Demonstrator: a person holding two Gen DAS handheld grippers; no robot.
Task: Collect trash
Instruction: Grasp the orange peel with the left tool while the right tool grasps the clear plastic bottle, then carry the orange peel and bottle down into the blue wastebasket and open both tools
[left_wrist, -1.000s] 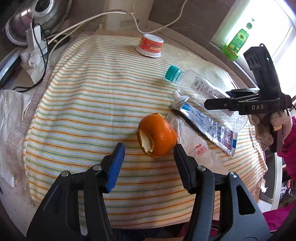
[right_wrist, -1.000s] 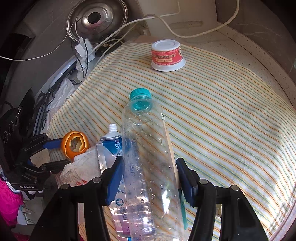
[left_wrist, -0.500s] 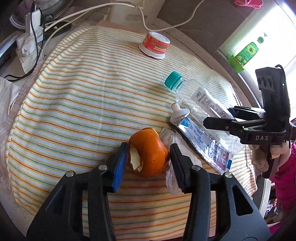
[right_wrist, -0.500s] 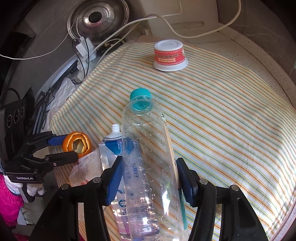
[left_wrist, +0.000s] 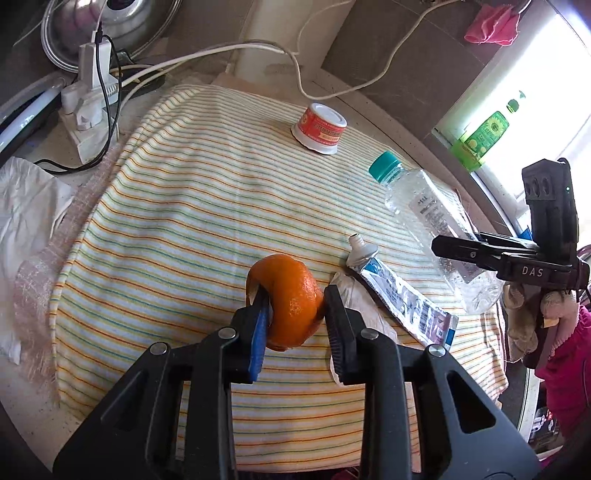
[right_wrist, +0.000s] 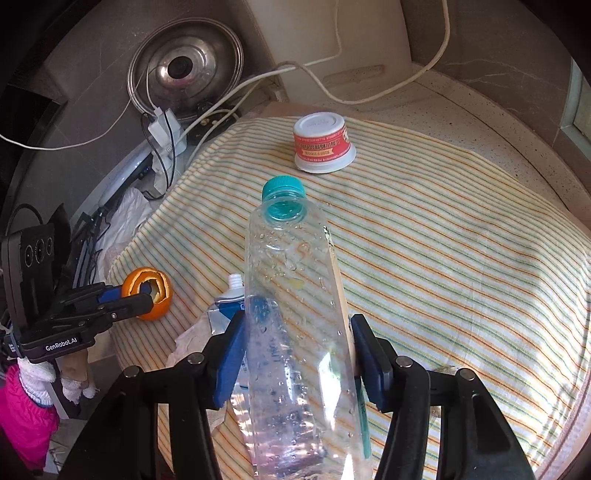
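My left gripper (left_wrist: 295, 314) is clamped on the one orange peel (left_wrist: 291, 302) near the front edge of the striped cloth (left_wrist: 184, 221); only the right wrist view shows the peel's hollow open side. My right gripper (right_wrist: 299, 350) has both pads pressed against the single clear plastic bottle (right_wrist: 295, 314), teal cap pointing away from me, at the cloth's right edge. Between the two lie one crumpled white wrapper (left_wrist: 365, 310) and one flattened toothpaste tube (left_wrist: 399, 291), the tube partly hidden behind the bottle in the right view. Farther back, one red-labelled cup (left_wrist: 319, 127) sits upside down near the cloth's far edge, with white cables (left_wrist: 295, 62) and a steel lid (right_wrist: 184, 74) beyond
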